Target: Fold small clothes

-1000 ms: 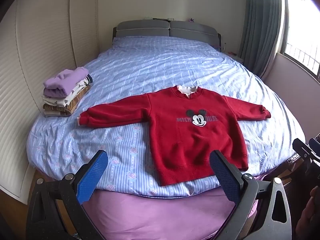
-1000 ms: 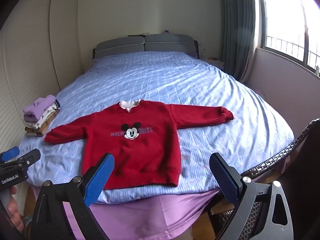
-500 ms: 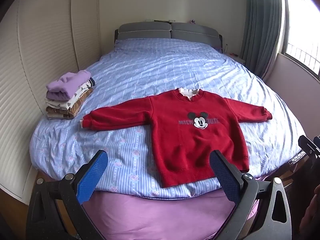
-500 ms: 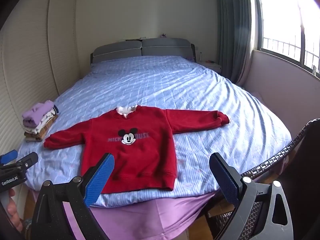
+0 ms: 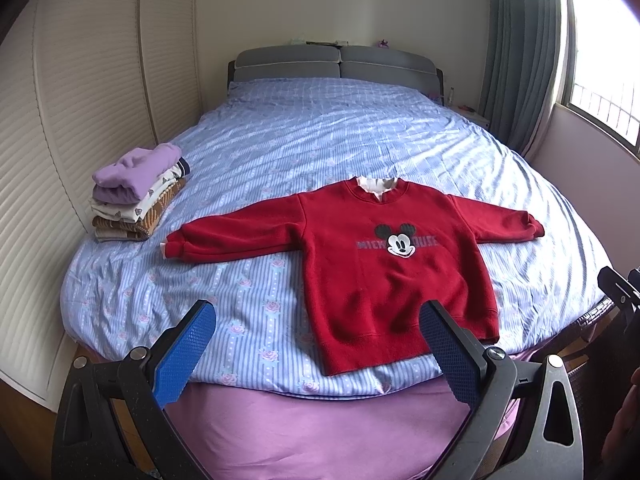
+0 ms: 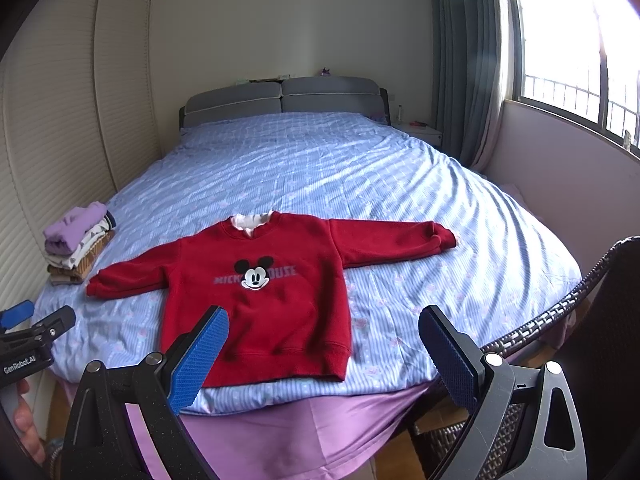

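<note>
On bed (image 5: 360,148): red sweatshirt (image 5: 384,264) flat, sleeves spread.

The red sweatshirt (image 6: 264,280) reads "MICKEY MOUSE"; the left hand-held gripper (image 6: 24,330) reads "GenRobot.AI".

Ahead of me stretches a wide bed (image 5: 328,148) under a blue striped sheet (image 6: 340,168) printed with small flowers and rumpled into diagonal creases. Along the near edge the sheet gives way to a pink-purple cover (image 5: 320,424) hanging down the bed's side. At the far end stands a grey padded headboard (image 5: 336,65) in two cushions, against a plain cream wall (image 6: 280,20). Slatted cream wardrobe doors (image 5: 80,92) line the left side. On the right, grey-blue curtains (image 6: 464,60) hang beside a bright window (image 6: 576,40) with railings outside. A dark woven wicker chair (image 6: 560,312) stands near the bed's right corner, and a small white nightstand (image 6: 420,132) sits far right by the headboard.
</note>
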The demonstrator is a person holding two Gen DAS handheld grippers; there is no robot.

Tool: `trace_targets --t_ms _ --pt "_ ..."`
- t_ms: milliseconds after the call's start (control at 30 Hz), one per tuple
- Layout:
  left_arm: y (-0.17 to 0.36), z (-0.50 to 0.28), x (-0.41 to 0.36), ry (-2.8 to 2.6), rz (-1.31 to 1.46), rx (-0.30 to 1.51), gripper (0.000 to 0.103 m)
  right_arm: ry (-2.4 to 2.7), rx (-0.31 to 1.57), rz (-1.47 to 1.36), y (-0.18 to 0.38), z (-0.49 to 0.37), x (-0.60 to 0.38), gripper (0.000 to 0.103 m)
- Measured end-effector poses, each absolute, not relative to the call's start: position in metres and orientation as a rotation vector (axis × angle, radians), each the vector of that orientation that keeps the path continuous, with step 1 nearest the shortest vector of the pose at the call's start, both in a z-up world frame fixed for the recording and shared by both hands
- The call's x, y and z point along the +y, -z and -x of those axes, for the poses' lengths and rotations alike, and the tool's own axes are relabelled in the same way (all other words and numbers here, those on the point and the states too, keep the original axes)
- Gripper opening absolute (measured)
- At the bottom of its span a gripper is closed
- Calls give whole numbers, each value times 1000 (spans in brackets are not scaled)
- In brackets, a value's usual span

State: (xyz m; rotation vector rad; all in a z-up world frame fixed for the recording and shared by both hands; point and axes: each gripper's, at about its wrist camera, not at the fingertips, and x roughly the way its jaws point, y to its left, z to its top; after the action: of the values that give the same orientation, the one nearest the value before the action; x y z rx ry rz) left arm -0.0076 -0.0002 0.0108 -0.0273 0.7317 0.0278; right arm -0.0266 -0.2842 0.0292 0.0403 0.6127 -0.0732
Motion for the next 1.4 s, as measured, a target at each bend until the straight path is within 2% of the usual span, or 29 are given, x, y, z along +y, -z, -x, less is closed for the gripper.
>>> trace_targets --t_ms 1400 --pt "-9 11 2 -31 20 732 103 82 612 -47 -31 26 -287 97"
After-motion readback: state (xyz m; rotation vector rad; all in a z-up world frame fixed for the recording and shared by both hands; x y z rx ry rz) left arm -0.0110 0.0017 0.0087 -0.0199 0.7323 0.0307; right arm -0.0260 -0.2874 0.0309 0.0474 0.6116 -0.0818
